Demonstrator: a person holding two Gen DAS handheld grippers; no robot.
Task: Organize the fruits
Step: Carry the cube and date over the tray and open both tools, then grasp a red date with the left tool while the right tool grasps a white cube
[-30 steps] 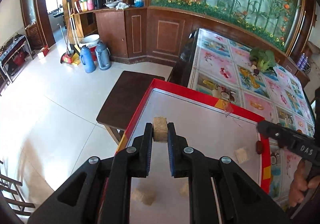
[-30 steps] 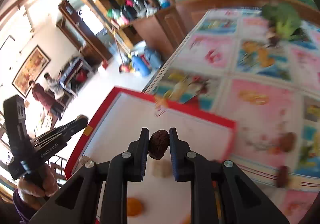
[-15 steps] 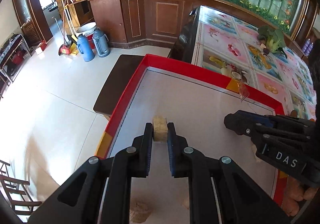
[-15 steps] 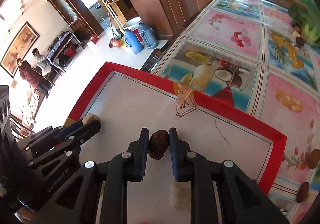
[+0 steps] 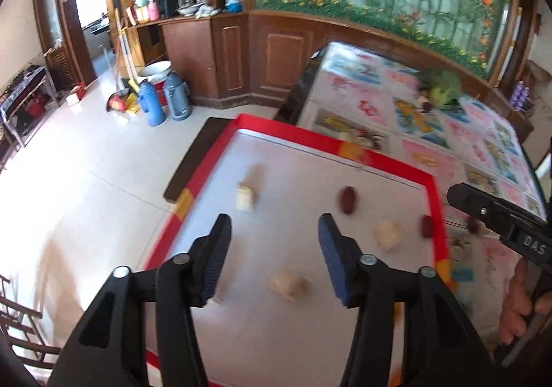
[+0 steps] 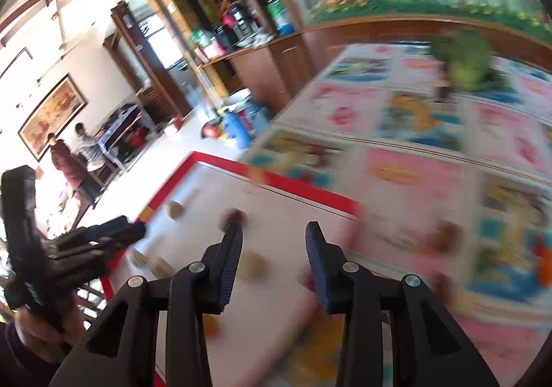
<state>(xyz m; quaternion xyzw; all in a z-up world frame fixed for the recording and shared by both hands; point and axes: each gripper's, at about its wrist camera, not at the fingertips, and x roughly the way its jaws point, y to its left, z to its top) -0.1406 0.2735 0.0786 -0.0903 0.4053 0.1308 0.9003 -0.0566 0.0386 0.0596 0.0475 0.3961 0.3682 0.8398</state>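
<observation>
A red-rimmed tray (image 5: 331,142) with a pale floor lies at the table's near end. On it rest a beige cube (image 5: 245,197), a dark red date (image 5: 347,199), another date (image 5: 426,226) by the right rim and two more beige pieces (image 5: 387,234) (image 5: 289,285). My left gripper (image 5: 274,231) hangs open above the tray, nothing between its fingers. My right gripper (image 6: 273,242) is open too, over the tray's right part, with the date (image 6: 235,215) just beyond its left fingertip. Both views are blurred by motion.
The table wears a fruit-print cloth (image 5: 448,131) with a green vegetable bunch (image 5: 443,86) at its far end and small dark fruits (image 6: 448,231) right of the tray. A dark bench (image 5: 193,159) and thermos jugs (image 5: 162,100) stand on the floor to the left. Two people (image 6: 69,159) stand far off.
Both grippers have opened. The beige cube left the left gripper and the dark date left the right one; both now lie on the tray. Both grippers have pulled back and up.
</observation>
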